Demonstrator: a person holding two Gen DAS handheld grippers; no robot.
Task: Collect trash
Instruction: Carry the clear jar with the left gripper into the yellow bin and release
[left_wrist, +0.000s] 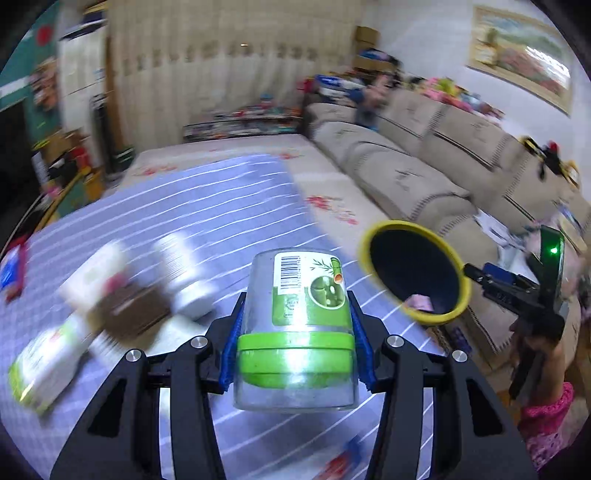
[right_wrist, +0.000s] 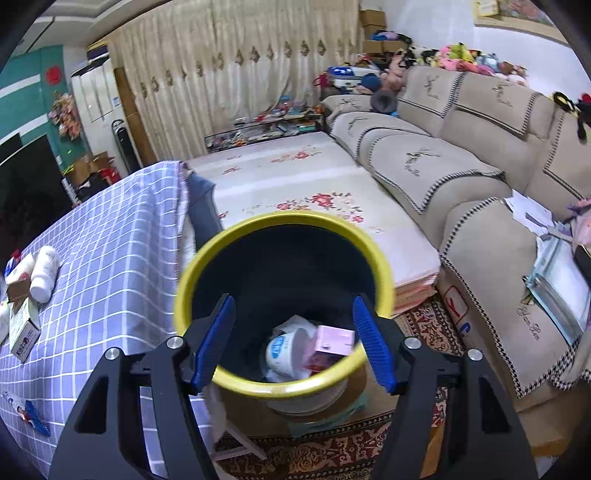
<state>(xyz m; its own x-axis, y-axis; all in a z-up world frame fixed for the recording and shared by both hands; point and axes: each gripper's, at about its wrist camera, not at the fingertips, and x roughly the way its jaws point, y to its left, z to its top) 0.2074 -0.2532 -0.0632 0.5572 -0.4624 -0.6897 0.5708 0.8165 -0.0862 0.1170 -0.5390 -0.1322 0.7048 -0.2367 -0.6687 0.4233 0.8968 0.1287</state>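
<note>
Left wrist view: left gripper (left_wrist: 295, 325) w/ black arms & blue pads, shut tight on clear plastic jar w/ green lid & green bamboo label (left_wrist: 297, 325). Pads pressed on both sides of jar, at bottom centre of frame. Jar up in the air above purple-blue checked tablecloth (left_wrist: 184, 192).

Left side of frame, all blurry: white round bottle on its side (left_wrist: 186, 278), brown box (left_wrist: 129, 314) just beside it, white-and-green box (left_wrist: 48, 369) lower left. Can't tell more, too smeared.

Right of centre: round bin w/ yellow rim & black inside (left_wrist: 413, 271), tipped toward camera, small pink thing low inside. Right gripper (left_wrist: 469, 273) touching bin rim from the right edge of frame, green light on its body, held by hand (left_wrist: 532, 336) w/ pink sleeve (left_wrist: 546, 417).

Right wrist view: blue pads of right gripper on both sides of the bin's near rim, centre-bottom of frame. Pads set wide; can't tell if squeezing rim or just beside it. Down inside bin: white-and-blue round tub (right_wrist: 286, 352), pink box (right_wrist: 332, 345), white crumpled plastic (right_wrist: 295, 323).

Left of frame: same checked cloth w/ bottle and small boxes near left edge. Right & top: beige sofa (right_wrist: 461, 177), flowery white mat (right_wrist: 303, 184) in middle, red patterned rug (right_wrist: 332, 454) at bottom.
</note>
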